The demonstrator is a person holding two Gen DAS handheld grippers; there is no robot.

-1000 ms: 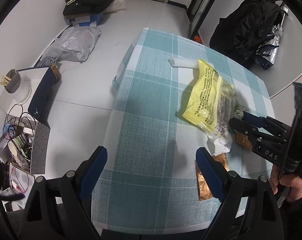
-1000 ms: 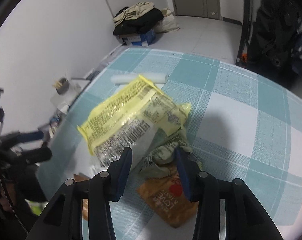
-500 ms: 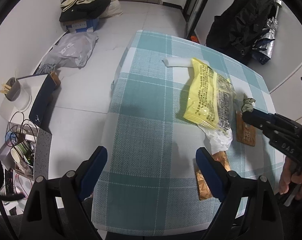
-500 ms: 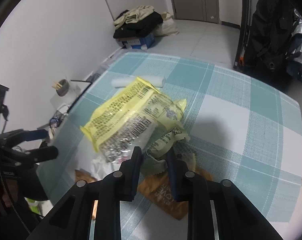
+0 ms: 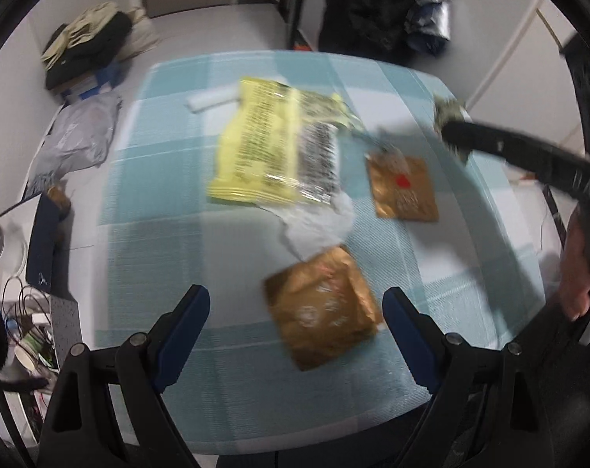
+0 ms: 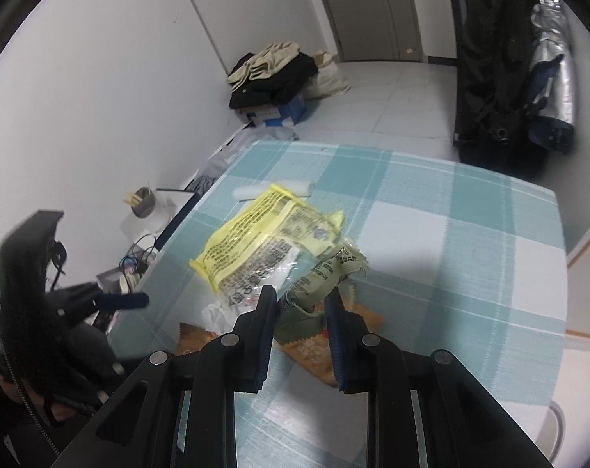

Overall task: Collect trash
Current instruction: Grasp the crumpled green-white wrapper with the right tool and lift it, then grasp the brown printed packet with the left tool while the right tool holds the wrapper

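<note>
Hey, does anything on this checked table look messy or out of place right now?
Yes. Loose wrappers litter the checked table: a torn yellow packet, crumpled white paper and two brown sachets. The right gripper is shut on a crumpled green wrapper.

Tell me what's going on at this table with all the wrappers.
A person with a gripper in each hand is clearing trash off a teal checked tablecloth. The right gripper is shut on a crumpled olive-green wrapper. The left gripper hangs open over a crinkled brown foil packet, not touching it. A large yellow snack bag, a white tissue and a second brown packet lie on the cloth.
</note>
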